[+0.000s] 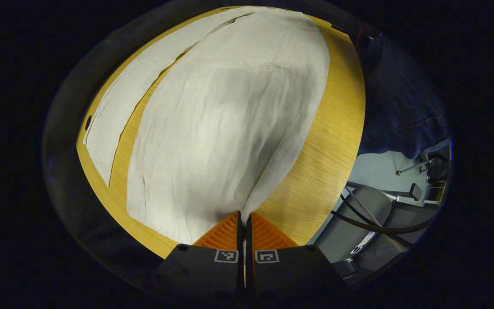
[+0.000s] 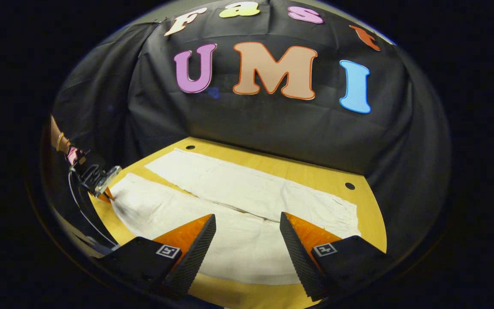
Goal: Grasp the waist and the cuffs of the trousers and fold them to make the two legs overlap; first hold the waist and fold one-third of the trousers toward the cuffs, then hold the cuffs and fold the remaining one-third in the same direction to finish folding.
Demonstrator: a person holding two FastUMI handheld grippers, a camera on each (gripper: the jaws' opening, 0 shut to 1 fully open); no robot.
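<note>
White trousers lie spread on the wooden table, the two legs apart in a narrow V. My left gripper is shut on the corner of the near leg's cuff, and the cloth rises in a ridge toward it. The far leg lies flat to the left. In the right gripper view, my right gripper hovers open over the near leg, close to where the legs join. The waist lies to its right. The left gripper shows at the far left, pinching the cuff.
A hand and wrist hold the left gripper. Two small holes sit near the table's back edge, under the black cloth wall. Grey equipment and cables lie beyond the table's right edge, beside dark clothing.
</note>
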